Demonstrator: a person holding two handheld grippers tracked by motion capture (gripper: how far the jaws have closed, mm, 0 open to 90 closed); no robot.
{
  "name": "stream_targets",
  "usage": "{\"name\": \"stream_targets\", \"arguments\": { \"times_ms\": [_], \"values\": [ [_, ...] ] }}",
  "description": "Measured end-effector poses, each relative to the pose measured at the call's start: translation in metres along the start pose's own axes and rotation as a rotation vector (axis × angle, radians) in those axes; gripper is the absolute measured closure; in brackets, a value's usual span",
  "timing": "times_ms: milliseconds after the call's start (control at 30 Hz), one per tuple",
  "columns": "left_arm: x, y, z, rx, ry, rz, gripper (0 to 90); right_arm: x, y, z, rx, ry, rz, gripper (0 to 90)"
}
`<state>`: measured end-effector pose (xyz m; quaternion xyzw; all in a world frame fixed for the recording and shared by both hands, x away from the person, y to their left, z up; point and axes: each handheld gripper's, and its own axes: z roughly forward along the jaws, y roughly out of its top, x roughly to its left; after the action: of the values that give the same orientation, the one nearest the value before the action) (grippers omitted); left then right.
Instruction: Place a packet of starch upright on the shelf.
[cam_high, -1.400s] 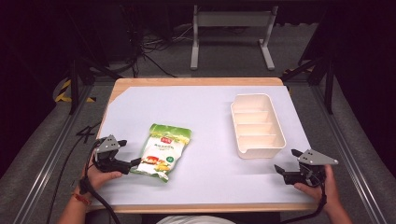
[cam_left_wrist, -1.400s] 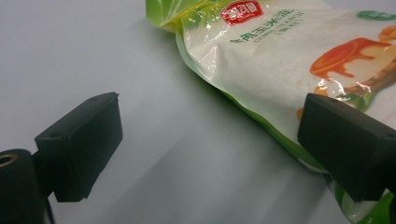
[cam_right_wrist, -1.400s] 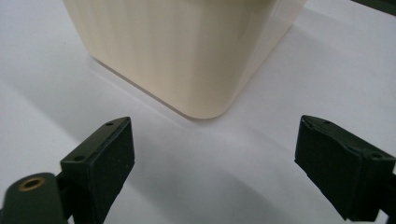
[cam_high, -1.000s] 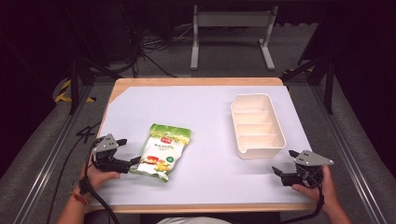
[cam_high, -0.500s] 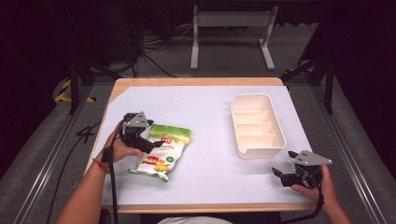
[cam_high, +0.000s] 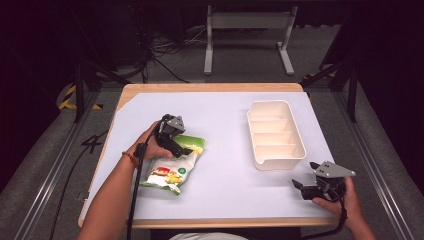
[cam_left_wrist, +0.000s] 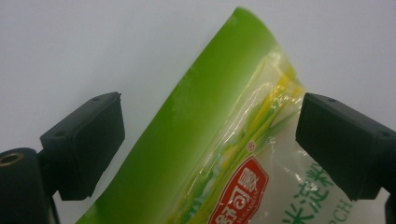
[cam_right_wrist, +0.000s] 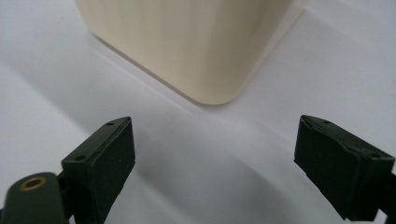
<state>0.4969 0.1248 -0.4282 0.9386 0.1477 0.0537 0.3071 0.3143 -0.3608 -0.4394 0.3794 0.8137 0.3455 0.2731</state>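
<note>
Green snack bag (cam_left_wrist: 219, 140) between spread left gripper (cam_left_wrist: 210, 140) jaws, untouched

A wooden-edged table (cam_high: 210, 87) sits in the middle of the high view, almost wholly covered by a pale lilac-white sheet (cam_high: 220, 125), with bare wood showing along the far edge, the near edge and the upper left corner. Left of centre a green and white snack bag (cam_high: 172, 167) lies flat on the sheet, tilted, its green end toward the upper right. Right of centre a cream tray (cam_high: 276, 106) with four compartments stands on the sheet, well apart from the bag.
</note>
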Motion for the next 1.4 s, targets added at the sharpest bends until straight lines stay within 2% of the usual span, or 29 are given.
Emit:
{"name": "stream_targets", "arguments": {
  "times_ms": [33,100,167,267,300,433,500,600,700,800,900,1000,1100,1233,1333,1400],
  "values": [
    [0.0,-0.001,0.002,0.018,-0.006,0.006,9.8,-0.001,-0.001,0.0,-0.002,-0.001,0.007,12.1],
    [0.001,-0.001,0.002,0.022,-0.018,0.002,10.2,-0.002,-0.001,0.0,0.002,-0.004,0.014,12.1],
    [0.002,-0.002,-0.002,0.033,-0.024,0.024,12.9,-0.003,-0.002,0.001,0.01,-0.001,0.016,12.2],
    [0.001,-0.004,-0.007,0.062,-0.054,0.043,22.1,-0.001,-0.001,0.001,0.014,0.003,0.003,12.1],
    [0.001,-0.005,-0.009,0.073,-0.088,0.054,26.9,-0.001,-0.001,0.001,0.015,0.005,0.001,12.1],
    [-0.002,-0.006,-0.015,0.117,-0.117,0.08,47.6,-0.001,-0.002,0.003,0.023,0.01,0.001,12.1],
    [-0.003,-0.006,-0.014,0.13,-0.128,0.087,53.8,-0.001,-0.002,0.003,0.027,0.01,-0.002,12.1],
    [-0.005,-0.002,-0.014,0.158,-0.102,0.124,61.4,0.0,-0.001,0.004,0.029,0.011,-0.005,12.1],
    [-0.007,-0.001,-0.013,0.166,-0.091,0.128,66.8,0.0,-0.002,0.003,0.03,0.012,-0.006,12.1],
    [-0.011,-0.001,-0.012,0.167,-0.072,0.134,81.9,-0.001,-0.002,0.004,0.034,0.012,-0.004,12.1],
    [-0.021,-0.006,-0.013,0.139,-0.009,0.126,86.6,-0.001,-0.002,0.004,0.035,0.008,-0.005,12.1],
    [-0.029,-0.007,-0.014,0.147,0.046,0.124,88.4,-0.001,-0.002,0.002,0.028,0.007,-0.003,12.1],
    [-0.035,-0.011,-0.014,0.121,0.089,0.078,88.6,-0.001,-0.002,0.003,0.033,0.009,-0.005,12.3],
    [-0.037,-0.013,-0.017,0.089,0.11,0.048,88.9,-0.001,-0.002,0.003,0.029,0.01,-0.002,12.3],
    [-0.036,-0.016,-0.021,0.048,0.125,0.014,89.1,-0.001,-0.002,0.002,0.029,0.008,-0.008,12.3],
    [-0.034,-0.018,-0.026,0.023,0.141,0.006,89.2,-0.001,-0.001,0.002,0.025,0.006,-0.008,12.2]
  ]
}}
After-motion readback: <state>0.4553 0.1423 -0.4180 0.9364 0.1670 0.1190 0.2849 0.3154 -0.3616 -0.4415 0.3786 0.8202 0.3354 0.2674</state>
